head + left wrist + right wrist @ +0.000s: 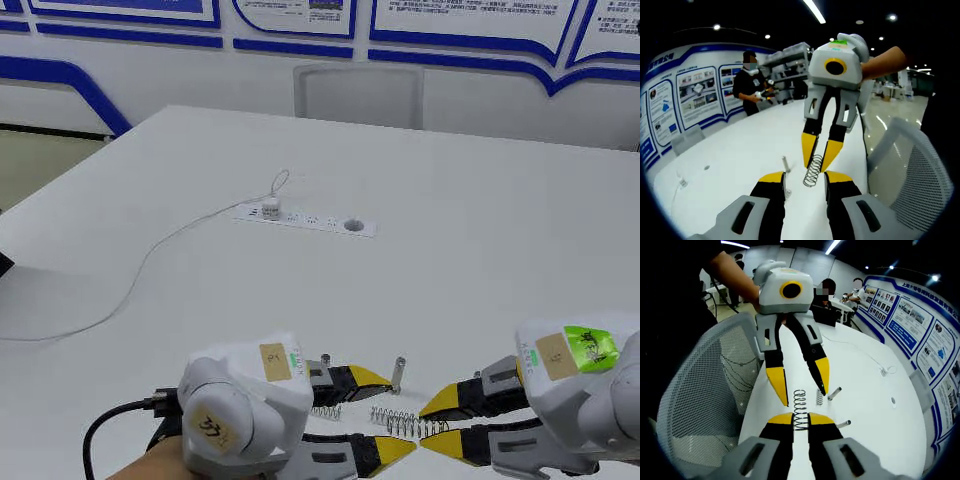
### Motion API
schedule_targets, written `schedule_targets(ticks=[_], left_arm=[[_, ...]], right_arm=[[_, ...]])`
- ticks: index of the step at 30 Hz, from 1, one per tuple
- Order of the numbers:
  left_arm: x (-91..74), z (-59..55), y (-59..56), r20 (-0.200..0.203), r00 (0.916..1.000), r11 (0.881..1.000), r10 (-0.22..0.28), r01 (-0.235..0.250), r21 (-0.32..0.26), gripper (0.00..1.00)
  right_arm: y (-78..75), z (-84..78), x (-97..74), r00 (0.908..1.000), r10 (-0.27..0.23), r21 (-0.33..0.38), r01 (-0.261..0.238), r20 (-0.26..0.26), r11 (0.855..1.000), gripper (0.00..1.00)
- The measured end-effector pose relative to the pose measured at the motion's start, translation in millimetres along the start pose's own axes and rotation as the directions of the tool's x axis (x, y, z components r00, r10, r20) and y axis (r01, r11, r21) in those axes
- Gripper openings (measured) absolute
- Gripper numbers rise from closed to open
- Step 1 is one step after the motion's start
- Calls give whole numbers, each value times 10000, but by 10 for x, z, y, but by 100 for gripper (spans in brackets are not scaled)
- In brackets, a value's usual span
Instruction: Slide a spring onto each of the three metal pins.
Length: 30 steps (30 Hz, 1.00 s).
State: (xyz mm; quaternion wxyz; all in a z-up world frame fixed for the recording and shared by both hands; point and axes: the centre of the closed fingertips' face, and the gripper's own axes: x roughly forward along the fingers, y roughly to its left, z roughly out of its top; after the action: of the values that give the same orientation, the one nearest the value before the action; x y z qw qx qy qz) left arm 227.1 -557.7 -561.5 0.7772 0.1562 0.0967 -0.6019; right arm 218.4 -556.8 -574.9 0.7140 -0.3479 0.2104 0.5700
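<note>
Steel wire first: found one spring (800,410) clamped by its near end between the yellow tips of the right gripper (801,420), with the jaws drawn almost together on the coils. Found the left gripper (805,176) facing it tip to tip, jaws wide apart. Noted the spring's free end reaching into the gap between those parted jaws and touching neither. Could not tell whether the spring rests on the white table (450,280) or hangs just above it. Noted a second spring (325,411) lying on the table within the spread of the left gripper's jaws. Recorded one metal pin (398,372) standing upright just beside the left gripper's far jaw tip. Recorded another pin (842,424) just beside the right gripper's jaw. Logged a power strip (305,218) well apart at mid-table.
</note>
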Motion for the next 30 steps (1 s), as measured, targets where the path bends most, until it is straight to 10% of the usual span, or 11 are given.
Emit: schedule_targets(ticks=[11,30], left_arm=[[3,-60,-65,-342,9978,9980,-563,572,272,13],[74,-15,-118,-628,9945,9783,-840,943,1845,10]], right_arm=[[-3,78,19,9999,69,-197,-67,96,9998,10],[-8,32,-30,9999,12,-110,-11,166,9999,11]])
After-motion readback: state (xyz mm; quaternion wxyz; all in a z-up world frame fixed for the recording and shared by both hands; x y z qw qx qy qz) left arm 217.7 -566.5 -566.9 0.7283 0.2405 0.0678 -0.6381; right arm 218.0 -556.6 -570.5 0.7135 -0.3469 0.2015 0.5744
